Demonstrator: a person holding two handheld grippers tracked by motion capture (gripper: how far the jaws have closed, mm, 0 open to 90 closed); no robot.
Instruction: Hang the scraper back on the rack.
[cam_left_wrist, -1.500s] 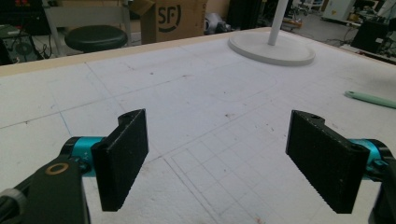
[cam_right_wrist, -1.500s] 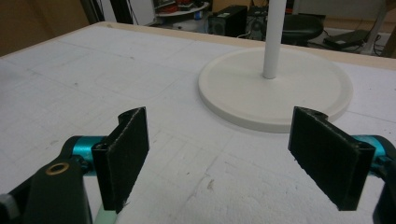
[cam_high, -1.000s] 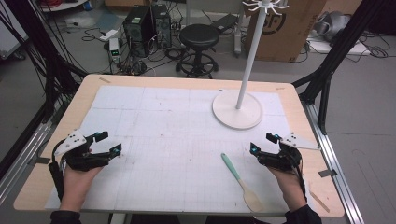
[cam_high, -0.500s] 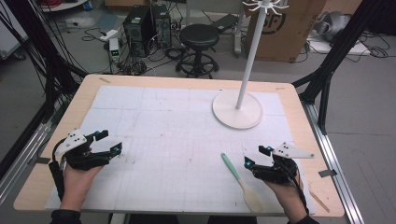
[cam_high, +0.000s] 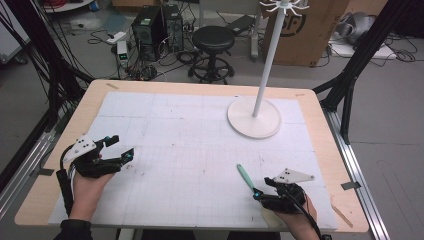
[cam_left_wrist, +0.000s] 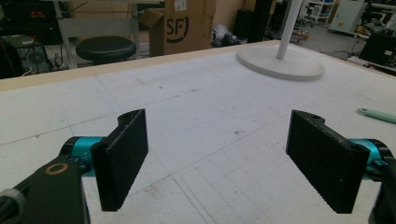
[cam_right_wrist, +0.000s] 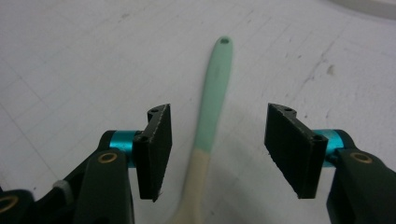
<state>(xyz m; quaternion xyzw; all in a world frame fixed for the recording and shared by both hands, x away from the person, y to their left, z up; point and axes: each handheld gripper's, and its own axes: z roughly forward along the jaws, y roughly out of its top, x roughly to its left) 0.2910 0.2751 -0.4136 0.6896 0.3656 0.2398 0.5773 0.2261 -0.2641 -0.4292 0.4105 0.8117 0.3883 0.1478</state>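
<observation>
Our right gripper, jaws apart, astride a spatula, untouched, our left gripper, jaws wide, over bare mat, white stand beyond.

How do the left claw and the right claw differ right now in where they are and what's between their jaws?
The left claw sits near the table's left edge, while the right claw is at the near edge, right of centre. Only bare white mat lies between the left claw's jaws, whereas the right claw straddles the spoon, a green handle joining a pale wooden part, without touching it. Both are open, with black jaws.
</observation>
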